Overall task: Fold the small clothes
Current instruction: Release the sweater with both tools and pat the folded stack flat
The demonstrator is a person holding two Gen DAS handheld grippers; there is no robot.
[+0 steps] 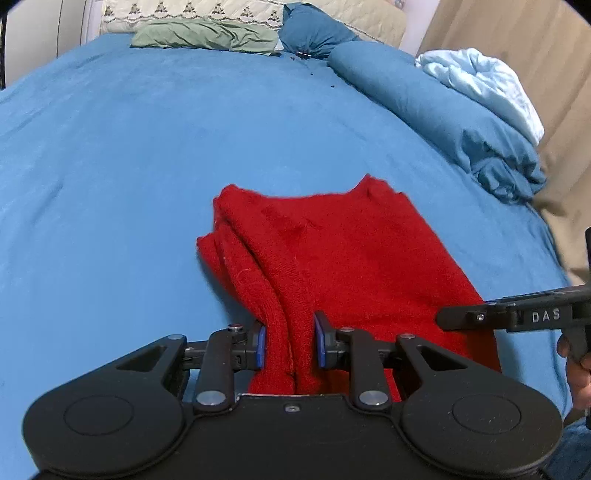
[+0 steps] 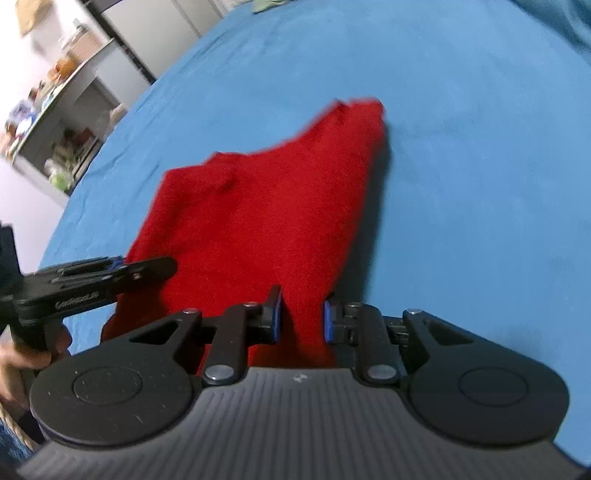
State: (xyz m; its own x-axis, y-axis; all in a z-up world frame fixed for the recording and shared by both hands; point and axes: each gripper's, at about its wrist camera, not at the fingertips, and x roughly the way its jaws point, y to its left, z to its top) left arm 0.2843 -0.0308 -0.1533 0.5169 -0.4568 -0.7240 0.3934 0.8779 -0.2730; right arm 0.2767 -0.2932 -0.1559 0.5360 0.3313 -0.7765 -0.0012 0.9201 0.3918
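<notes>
A red knitted garment lies partly folded on the blue bed sheet. My left gripper is shut on its near left edge, the bunched red fabric standing between the blue pads. My right gripper is shut on the garment's near right edge. In the left wrist view the right gripper shows side-on at the right, over the cloth. In the right wrist view the left gripper shows side-on at the left. The near hem is hidden behind both gripper bodies.
A blue duvet roll with a pale blue cloth lies along the bed's right side. A green garment and pillows sit at the far end. A shelf with clutter stands beyond the bed's left edge.
</notes>
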